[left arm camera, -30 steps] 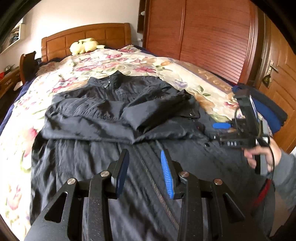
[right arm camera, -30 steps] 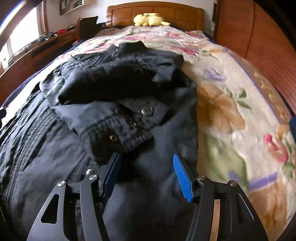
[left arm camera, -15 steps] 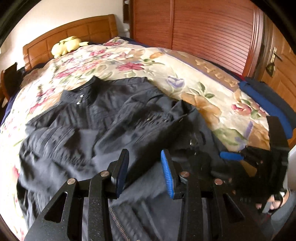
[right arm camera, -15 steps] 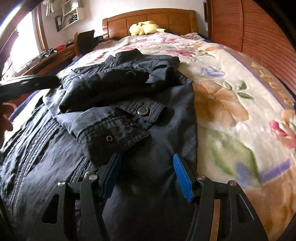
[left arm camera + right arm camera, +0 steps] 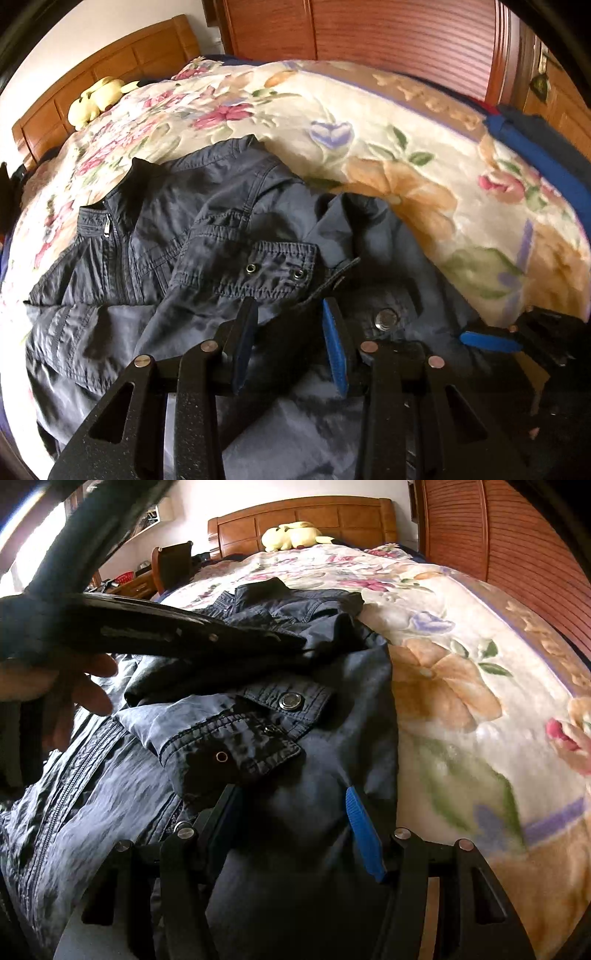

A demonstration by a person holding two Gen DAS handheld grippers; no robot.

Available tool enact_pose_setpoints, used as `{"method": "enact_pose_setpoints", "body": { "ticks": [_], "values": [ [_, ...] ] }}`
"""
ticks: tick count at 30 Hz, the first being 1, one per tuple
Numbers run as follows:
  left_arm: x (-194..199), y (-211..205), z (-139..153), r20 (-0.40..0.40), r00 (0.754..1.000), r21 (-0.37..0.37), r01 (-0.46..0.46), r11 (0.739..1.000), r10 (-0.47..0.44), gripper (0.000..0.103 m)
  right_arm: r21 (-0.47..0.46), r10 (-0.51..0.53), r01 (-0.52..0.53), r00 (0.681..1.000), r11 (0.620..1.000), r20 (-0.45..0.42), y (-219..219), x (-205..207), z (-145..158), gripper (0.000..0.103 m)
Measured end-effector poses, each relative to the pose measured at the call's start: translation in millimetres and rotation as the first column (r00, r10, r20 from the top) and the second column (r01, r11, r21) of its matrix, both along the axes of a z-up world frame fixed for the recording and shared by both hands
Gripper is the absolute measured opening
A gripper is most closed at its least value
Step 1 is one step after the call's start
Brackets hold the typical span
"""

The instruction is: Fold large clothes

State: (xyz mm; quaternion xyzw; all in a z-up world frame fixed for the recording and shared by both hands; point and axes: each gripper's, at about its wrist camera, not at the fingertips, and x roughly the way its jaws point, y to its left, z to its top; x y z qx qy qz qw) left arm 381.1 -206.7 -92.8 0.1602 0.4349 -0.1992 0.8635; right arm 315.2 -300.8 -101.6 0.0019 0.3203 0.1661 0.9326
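A wooden headboard (image 5: pixel 110 70) stands at the far left end of the bed (image 5: pixel 369 122), and a soft yellow toy (image 5: pixel 96 101) lies against it. A flowery blanket (image 5: pixel 424 177) covers the bed.

A big dark jacket (image 5: pixel 207 221) lies spread on the blanket. Its collar (image 5: pixel 136 184) points toward the headboard, and its zipper (image 5: pixel 112 240) runs down from there. A sleeve is folded across the front, and its cuff (image 5: pixel 266 273) with two small metal rings lies in the middle. A round silver snap button (image 5: pixel 386 318) sits just to the right of the cuff.

The left tongs (image 5: pixel 291 347) hover right over the jacket, close below the cuff. Their two blue pads stand apart with only a gap between them, so they are open and grip nothing.

In the right wrist view, a hand (image 5: pixel 62 690) holds the black frame of the left tongs, which reaches in from the left above the jacket. The right tongs (image 5: pixel 295 830) sit low over the jacket's right edge, just below the cuff and the snap button. Their pads stand wide apart, and the cloth lies flat under them, so they are open too.

To the right, the blanket is bare of clothes. Past the bed stands a reddish wooden wardrobe (image 5: pixel 406 37). A blue cloth (image 5: pixel 535 155) lies at the far right edge of the bed.
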Motion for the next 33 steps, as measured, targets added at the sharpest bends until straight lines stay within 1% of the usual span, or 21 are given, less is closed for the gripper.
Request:
{"method": "enact_pose_setpoints", "body": {
  "ticks": [4, 6, 8, 11, 14, 16, 18, 22, 27, 30, 33],
  "values": [
    [1, 3, 2, 0.005, 1.000, -0.013, -0.003, 1.000, 0.003, 0.036, -0.003, -0.002, 0.002, 1.000, 1.000, 0.000, 1, 0, 0, 0.060],
    [0, 4, 2, 0.001, 1.000, -0.024, 0.019, 1.000, -0.019, 0.027, -0.004, -0.002, 0.002, 1.000, 1.000, 0.000, 1, 0, 0, 0.060],
    [-1, 8, 2, -0.009, 1.000, -0.029, 0.022, 0.999, -0.022, 0.015, -0.005, -0.002, 0.002, 1.000, 1.000, 0.001, 1, 0, 0, 0.060],
    [-9, 18, 7, 0.024, 1.000, -0.032, 0.012, 0.999, -0.011, 0.007, -0.007, -0.003, 0.003, 1.000, 1.000, 0.001, 1, 0, 0, 0.060],
    [-18, 38, 21, 0.074, 0.997, -0.060, -0.022, 0.998, 0.027, 0.005, -0.008, -0.002, 0.002, 1.000, 1.000, 0.001, 1, 0, 0, 0.060],
    [-28, 57, 33, 0.111, 0.992, -0.091, -0.048, 0.995, 0.058, 0.005, -0.008, -0.002, 0.002, 1.000, 1.000, 0.001, 1, 0, 0, 0.060],
    [-39, 78, 44, 0.159, 0.982, -0.113, -0.083, 0.990, 0.101, 0.005, -0.008, -0.002, 0.002, 1.000, 1.000, 0.001, 1, 0, 0, 0.060],
    [-62, 115, 56, 0.222, 0.962, -0.115, -0.134, 0.984, 0.157, 0.005, -0.010, -0.002, 0.002, 1.000, 1.000, 0.000, 1, 0, 0, 0.060],
    [-90, 148, 50, 0.205, 0.958, -0.131, -0.176, 0.976, 0.200, 0.005, -0.012, -0.003, 0.003, 1.000, 1.000, 0.001, 1, -1, 0, 0.060],
    [-107, 158, 42, 0.211, 0.954, -0.114, -0.193, 0.975, 0.213, 0.005, -0.016, -0.005, 0.005, 1.000, 1.000, 0.001, 1, -1, 0, 0.060],
    [-119, 170, 33, 0.193, 0.952, -0.115, -0.220, 0.969, 0.239, 0.005, -0.020, -0.004, 0.004, 1.000, 1.000, 0.002, 1, -1, 0, 0.060]
  ]
}}
